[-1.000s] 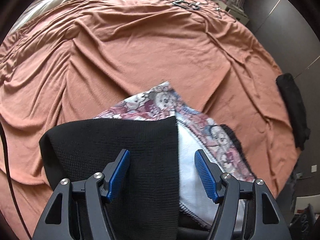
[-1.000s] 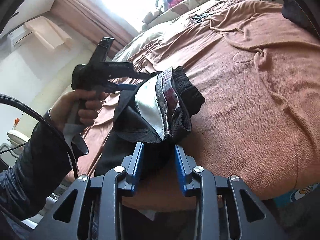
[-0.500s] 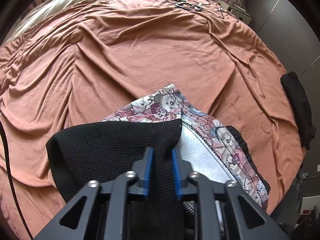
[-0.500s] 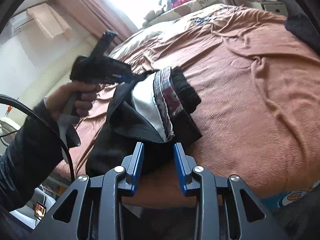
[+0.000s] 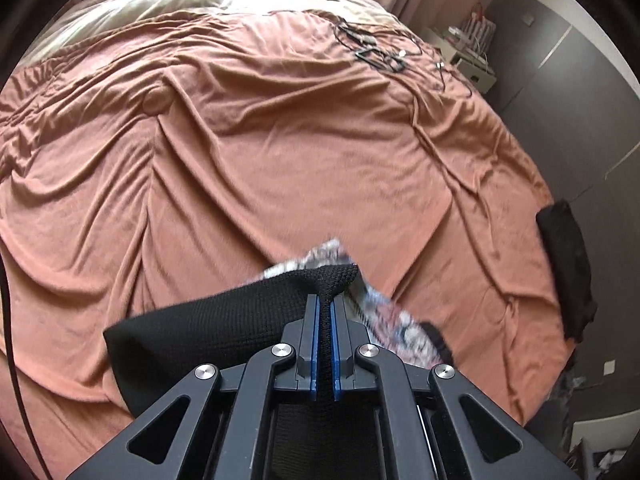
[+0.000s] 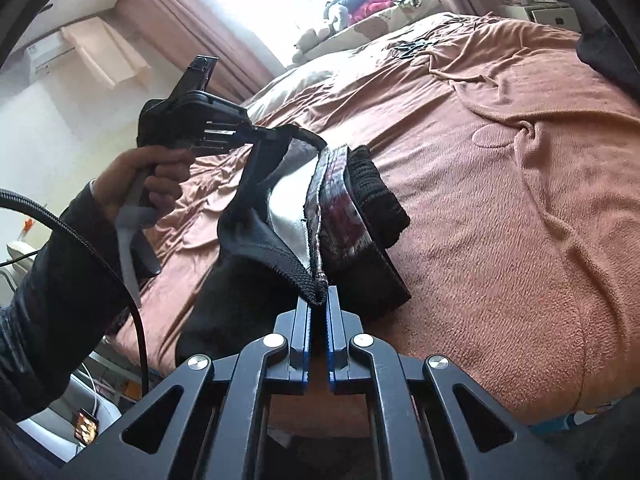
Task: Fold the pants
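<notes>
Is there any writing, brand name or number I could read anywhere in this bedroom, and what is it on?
None can be read.
The patterned lining of the pants: printed figures only, blurred, no letters made out.
The small glowing screen on the floor by the bed: too small to read.
The boxes on the bedside shelf: too small and blurred.
The air conditioner on the wall: no legible label.

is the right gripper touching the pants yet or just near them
Touching. The right wrist view shows the right gripper with its blue pads closed on the black knit edge of the pants, no gap visible.
</notes>
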`<state>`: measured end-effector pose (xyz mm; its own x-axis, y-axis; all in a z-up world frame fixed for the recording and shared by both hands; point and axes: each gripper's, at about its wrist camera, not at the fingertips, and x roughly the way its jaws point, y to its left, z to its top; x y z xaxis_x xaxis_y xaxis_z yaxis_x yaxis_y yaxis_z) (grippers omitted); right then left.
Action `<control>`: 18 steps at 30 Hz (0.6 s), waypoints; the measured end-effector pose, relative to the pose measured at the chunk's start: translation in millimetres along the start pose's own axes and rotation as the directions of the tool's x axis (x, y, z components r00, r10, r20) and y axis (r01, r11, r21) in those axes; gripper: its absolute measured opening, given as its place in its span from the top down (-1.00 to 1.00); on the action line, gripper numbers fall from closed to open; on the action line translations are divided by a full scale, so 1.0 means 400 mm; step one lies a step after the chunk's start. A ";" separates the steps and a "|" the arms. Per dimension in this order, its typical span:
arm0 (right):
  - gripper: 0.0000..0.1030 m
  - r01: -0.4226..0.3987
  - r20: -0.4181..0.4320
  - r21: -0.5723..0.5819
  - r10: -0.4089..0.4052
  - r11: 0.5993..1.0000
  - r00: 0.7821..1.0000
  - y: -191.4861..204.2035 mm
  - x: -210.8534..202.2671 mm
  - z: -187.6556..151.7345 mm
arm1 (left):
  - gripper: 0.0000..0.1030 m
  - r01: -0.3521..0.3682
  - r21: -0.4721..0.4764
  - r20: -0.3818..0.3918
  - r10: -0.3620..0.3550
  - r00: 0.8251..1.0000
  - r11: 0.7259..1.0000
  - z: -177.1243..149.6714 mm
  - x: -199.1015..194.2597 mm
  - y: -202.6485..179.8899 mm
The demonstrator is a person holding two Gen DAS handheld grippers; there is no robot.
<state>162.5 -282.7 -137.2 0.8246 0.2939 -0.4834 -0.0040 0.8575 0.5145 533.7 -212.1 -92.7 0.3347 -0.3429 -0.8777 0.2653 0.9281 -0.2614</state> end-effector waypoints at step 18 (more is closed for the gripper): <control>0.96 -0.037 0.005 0.109 0.037 0.993 0.999 -0.045 -0.002 -0.002 | 0.91 0.059 -0.186 -0.062 -0.072 0.995 0.981 0.122 0.123 0.037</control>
<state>161.4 -298.3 -146.5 0.8265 0.3235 -0.4607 0.0270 0.7946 0.6065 598.2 -222.3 -120.1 0.2580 -0.3992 -0.8798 0.1118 0.9169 -0.3832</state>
